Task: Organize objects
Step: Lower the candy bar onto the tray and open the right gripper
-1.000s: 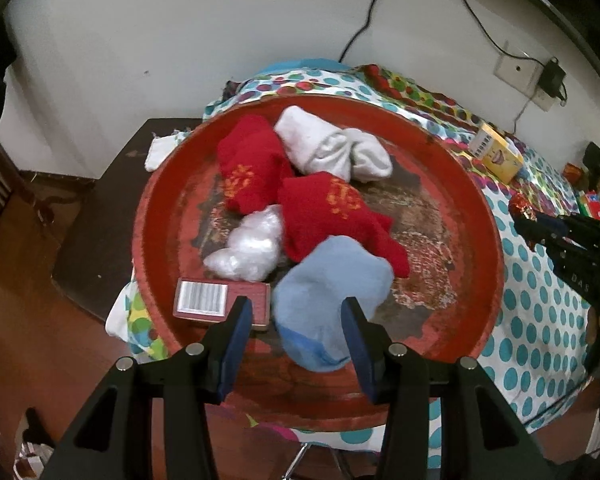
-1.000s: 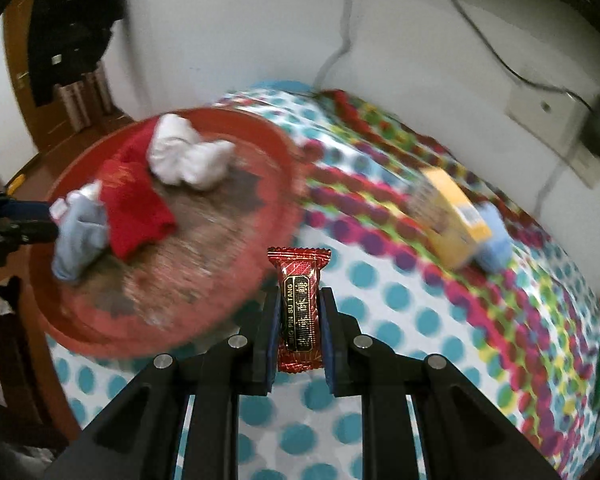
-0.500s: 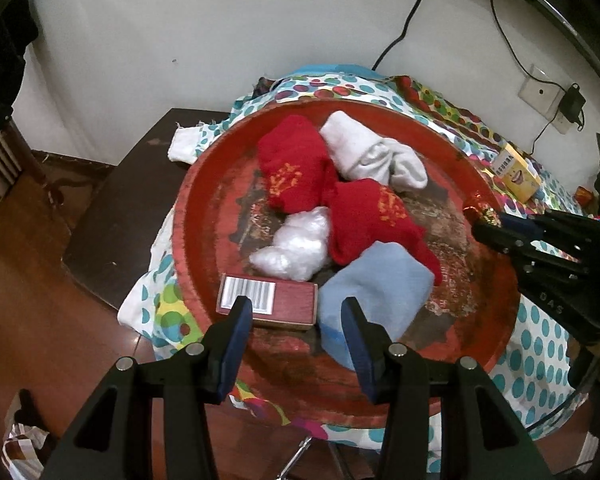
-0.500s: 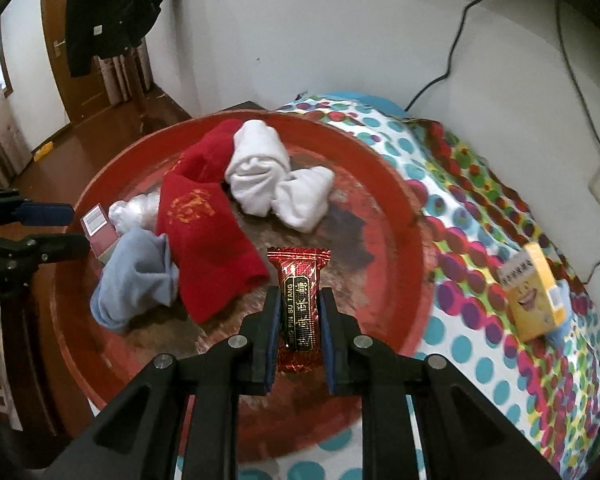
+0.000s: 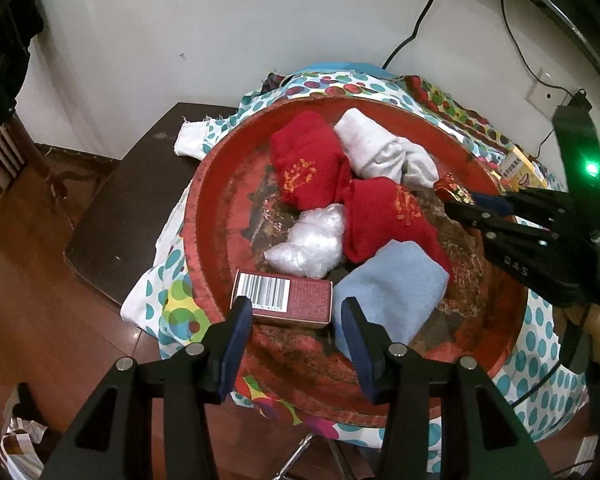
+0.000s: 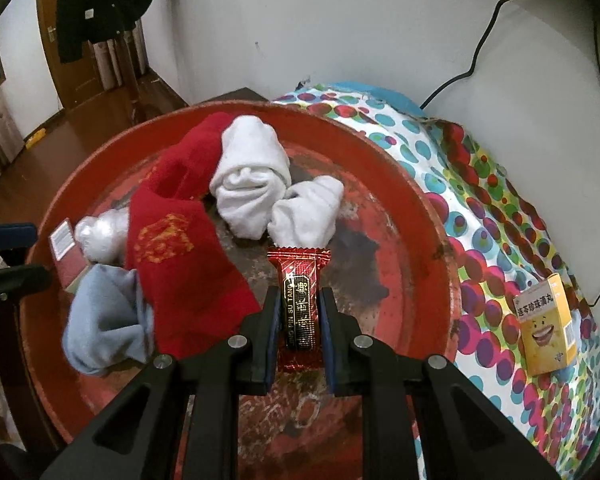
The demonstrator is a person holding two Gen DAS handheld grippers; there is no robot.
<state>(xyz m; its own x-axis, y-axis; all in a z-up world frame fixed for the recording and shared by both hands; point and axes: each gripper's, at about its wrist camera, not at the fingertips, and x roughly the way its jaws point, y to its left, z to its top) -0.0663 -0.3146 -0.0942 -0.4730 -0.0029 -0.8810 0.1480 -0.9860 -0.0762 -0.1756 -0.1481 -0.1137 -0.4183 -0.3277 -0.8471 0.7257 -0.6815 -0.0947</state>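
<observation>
The right tool point(image 6: 299, 314) is clamped on a candy point(image 6: 299, 304), a slim packet in glossy red foil with crimped ends and a black centre band in gold print. The band reads "PIN SU TANG" beside Chinese characters; the first letters are hidden behind the tool's finger. The candy hangs over the middle of the tray point(image 6: 432, 216), a round red tray with a worn, dark-stained bottom; whether it touches the tray cannot be told. In the left wrist view the candy point(image 5: 452, 190) shows only as a crumpled red tip ahead of the right tool point(image 5: 472, 208), whose body bears the letters "DAS".

The left tool point(image 5: 296, 320) stands open and empty over the tray's near rim point(image 5: 500, 360), its fingers on either side of a dark red box point(image 5: 284, 298). The box carries a white barcode label and lines of print too small to read.

On the tray lie two red socks point(image 6: 172, 248) with gold motifs, a rolled white sock pair point(image 6: 256, 184), a blue sock point(image 6: 100, 328) and a crumpled clear plastic bag point(image 5: 312, 240).

Off the tray, on the polka-dot cloth point(image 6: 492, 216), a yellow box point(image 6: 546, 330) shows Chinese characters and a smiling cartoon face.
</observation>
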